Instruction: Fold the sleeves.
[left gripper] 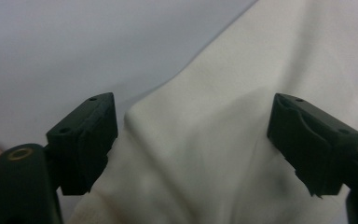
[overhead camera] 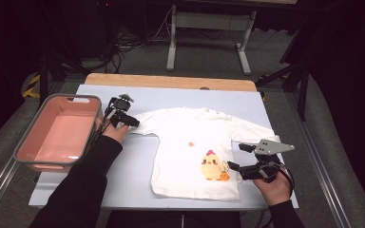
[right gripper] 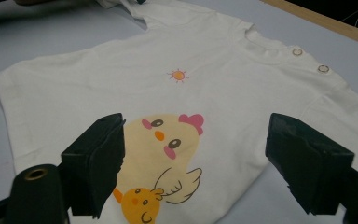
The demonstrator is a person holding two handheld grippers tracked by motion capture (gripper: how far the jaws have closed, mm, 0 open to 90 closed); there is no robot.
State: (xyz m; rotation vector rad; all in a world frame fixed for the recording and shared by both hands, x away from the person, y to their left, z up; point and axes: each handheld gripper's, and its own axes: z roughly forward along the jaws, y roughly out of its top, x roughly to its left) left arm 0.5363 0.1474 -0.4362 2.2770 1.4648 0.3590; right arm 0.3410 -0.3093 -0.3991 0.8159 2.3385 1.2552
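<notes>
A white baby shirt (overhead camera: 190, 142) with a yellow chick print (overhead camera: 211, 166) lies flat, front up, on a pale blue mat (overhead camera: 123, 175). My left gripper (overhead camera: 134, 122) is at the end of the shirt's left-hand sleeve. In the left gripper view its jaws (left gripper: 193, 140) stand wide apart, low over the sleeve (left gripper: 205, 177), with the cuff edge by the left jaw. My right gripper (overhead camera: 235, 156) hovers at the shirt's lower right side, near the hem. Seen from the right gripper view it (right gripper: 196, 149) is open, looking across the chick (right gripper: 168, 140) and the shirt (right gripper: 121, 84).
A pink basin (overhead camera: 26, 137) with a grey rim stands on the left of the table, just beside my left hand. The wooden table edge (overhead camera: 171, 81) shows beyond the mat. A grey stand (overhead camera: 171, 42) and cables sit on the floor behind.
</notes>
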